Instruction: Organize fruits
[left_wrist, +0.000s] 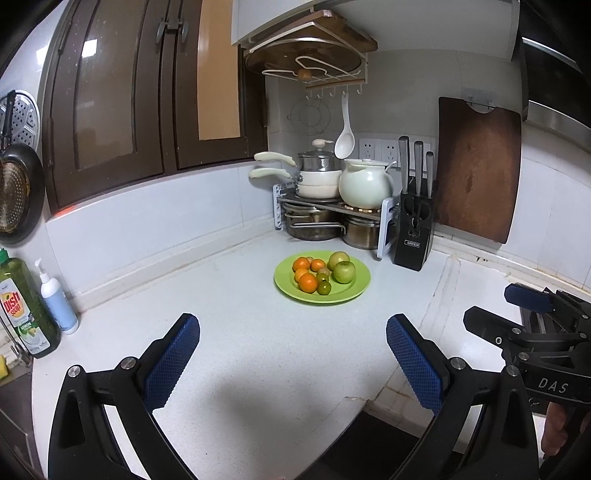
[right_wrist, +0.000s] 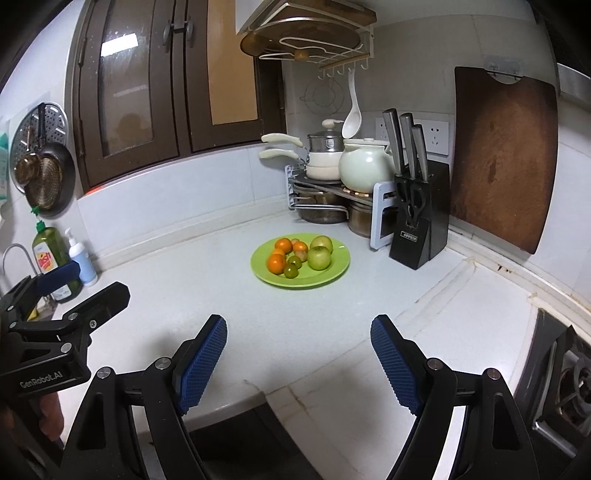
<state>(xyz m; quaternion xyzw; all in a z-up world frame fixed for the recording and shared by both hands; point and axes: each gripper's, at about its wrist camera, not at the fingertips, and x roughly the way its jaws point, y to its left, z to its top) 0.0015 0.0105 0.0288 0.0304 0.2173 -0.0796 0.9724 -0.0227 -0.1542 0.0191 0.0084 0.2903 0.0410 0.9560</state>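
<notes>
A green plate (left_wrist: 354, 291) (right_wrist: 332, 275) sits on the white counter near the corner. On it lie two green apples (left_wrist: 343, 271) (right_wrist: 319, 257), several oranges (left_wrist: 307, 282) (right_wrist: 277, 262) and small green citrus fruits (left_wrist: 324, 288) (right_wrist: 290, 271). My left gripper (left_wrist: 293, 332) is open over bare counter, well short of the plate, with nothing between its blue pads. My right gripper (right_wrist: 299, 332) is likewise open and empty, at a similar distance from the plate. Each gripper shows at the edge of the other's view.
A pot rack (left_wrist: 332, 206) with pans and a white pot fills the corner, with a black knife block (left_wrist: 413, 229) and a wooden cutting board (left_wrist: 476, 170) to its right. Dish soap (left_wrist: 22, 314) stands at the left by the sink. A stove (right_wrist: 565, 384) lies at the right.
</notes>
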